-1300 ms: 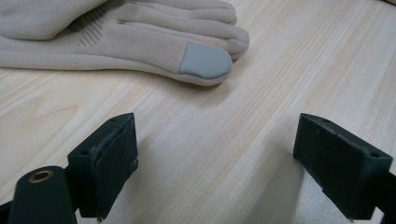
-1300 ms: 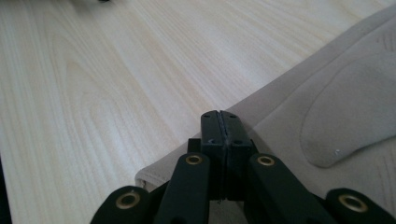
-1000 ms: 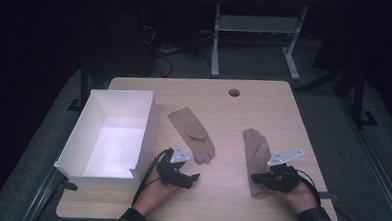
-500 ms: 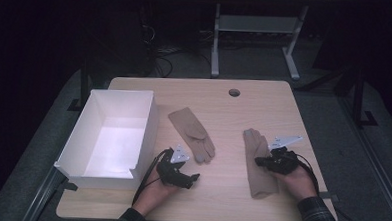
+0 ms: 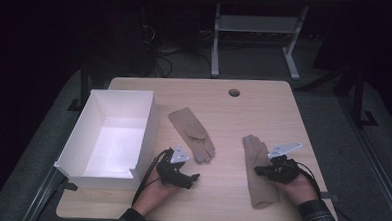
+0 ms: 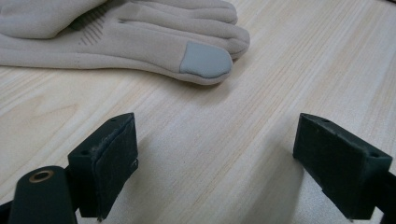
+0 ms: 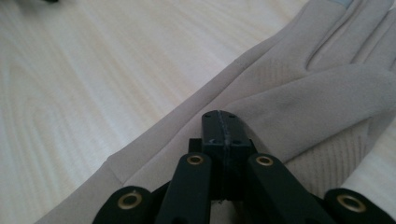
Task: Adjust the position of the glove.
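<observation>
Two beige gloves lie flat on the wooden table (image 5: pixel 264 108). The left glove (image 5: pixel 190 133) has a grey fingertip patch pointing toward the person; in the left gripper view this glove (image 6: pixel 140 37) lies just ahead of the jaws. My left gripper (image 5: pixel 188 174) (image 6: pixel 215 163) rests low over bare wood, open, with nothing between its pads. The right glove (image 5: pixel 258 191) lies lengthwise at the right. My right gripper (image 5: pixel 259 169) (image 7: pixel 222 121) sits on top of that glove (image 7: pixel 327 93) near the thumb, its jaws shut pad to pad; I see no fabric between them.
A white open box (image 5: pixel 151 121) with nothing in it stands at the table's left side, close to the left hand. A round cable hole (image 5: pixel 234 92) sits near the far edge. Beyond the table are dark floor, cables and a metal stand (image 5: pixel 217 36).
The right gripper has shifted slightly over the right glove, its grey top plate tilting. The left gripper and both gloves have stayed put.
</observation>
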